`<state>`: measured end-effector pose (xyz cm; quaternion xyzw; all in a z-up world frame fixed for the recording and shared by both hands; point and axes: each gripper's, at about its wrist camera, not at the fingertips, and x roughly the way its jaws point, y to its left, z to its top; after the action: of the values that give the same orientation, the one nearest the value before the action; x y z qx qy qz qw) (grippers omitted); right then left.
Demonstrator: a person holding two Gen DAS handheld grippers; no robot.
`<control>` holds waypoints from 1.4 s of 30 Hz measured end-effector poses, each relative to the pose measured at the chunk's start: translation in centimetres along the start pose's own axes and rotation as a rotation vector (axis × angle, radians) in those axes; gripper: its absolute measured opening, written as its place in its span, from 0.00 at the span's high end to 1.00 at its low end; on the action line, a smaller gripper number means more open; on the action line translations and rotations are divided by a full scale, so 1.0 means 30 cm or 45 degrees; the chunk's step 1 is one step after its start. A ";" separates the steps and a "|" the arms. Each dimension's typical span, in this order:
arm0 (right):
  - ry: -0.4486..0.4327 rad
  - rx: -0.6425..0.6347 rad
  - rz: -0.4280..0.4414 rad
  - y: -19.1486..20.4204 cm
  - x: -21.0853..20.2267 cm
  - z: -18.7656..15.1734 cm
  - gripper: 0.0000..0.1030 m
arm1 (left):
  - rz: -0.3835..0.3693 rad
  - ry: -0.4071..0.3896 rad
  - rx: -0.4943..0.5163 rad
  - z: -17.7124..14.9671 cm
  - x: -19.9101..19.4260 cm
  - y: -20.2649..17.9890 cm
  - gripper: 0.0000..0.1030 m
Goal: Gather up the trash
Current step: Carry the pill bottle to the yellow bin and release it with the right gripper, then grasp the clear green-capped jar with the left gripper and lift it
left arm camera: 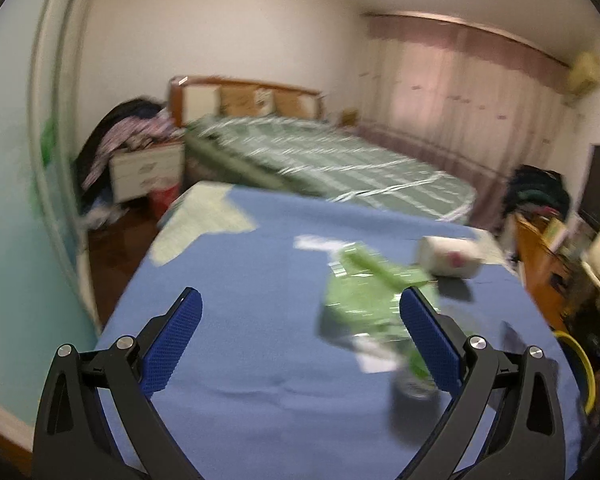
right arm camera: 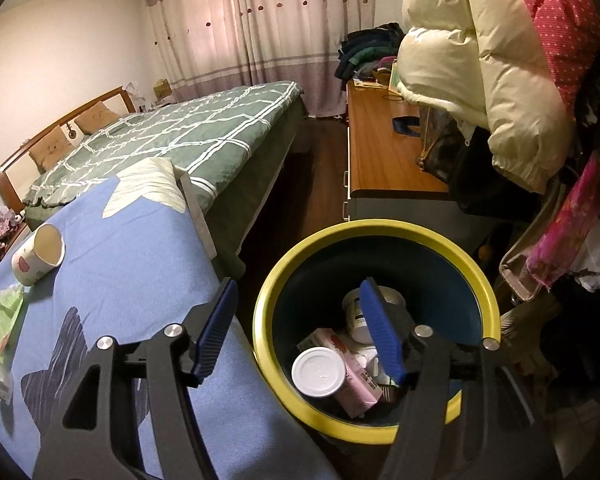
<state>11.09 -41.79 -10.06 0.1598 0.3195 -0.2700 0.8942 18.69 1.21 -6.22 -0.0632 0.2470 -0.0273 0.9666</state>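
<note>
On the blue-covered table [left arm camera: 260,320] lie a green plastic wrapper [left arm camera: 364,292], a clear bottle with a green label [left arm camera: 412,372] and a tipped white paper cup [left arm camera: 450,258]. My left gripper [left arm camera: 300,308] is open and empty above the cloth, left of the wrapper; this view is blurred. My right gripper [right arm camera: 296,312] is open and empty above the yellow-rimmed dark bin [right arm camera: 380,232], which holds a pink carton [right arm camera: 356,380], a white-lidded cup [right arm camera: 318,372] and a can [right arm camera: 358,312]. The cup [right arm camera: 38,254] and wrapper [right arm camera: 4,320] also show in the right wrist view.
A green checked bed [right arm camera: 180,132] stands beyond the table. A wooden dresser [right arm camera: 380,152] with bags and hanging coats [right arm camera: 480,72] crowds the right side next to the bin. Clothes pile by a nightstand [left arm camera: 146,168] at the far left.
</note>
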 end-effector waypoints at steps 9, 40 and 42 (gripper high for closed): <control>0.001 -0.003 0.013 0.008 0.000 0.000 0.41 | -0.219 0.135 0.266 -0.022 0.020 -0.265 0.05; -0.009 0.044 0.095 -0.008 -0.004 -0.003 0.41 | -0.215 0.427 0.250 -0.076 0.255 -0.413 0.47; -0.016 0.021 0.107 -0.006 -0.014 -0.008 0.41 | -0.236 0.427 0.258 -0.068 0.236 -0.445 0.47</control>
<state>10.60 -41.67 -9.97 0.1788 0.3048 -0.2357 0.9053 23.62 -12.82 -9.53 0.0173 0.3933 -0.1509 0.9068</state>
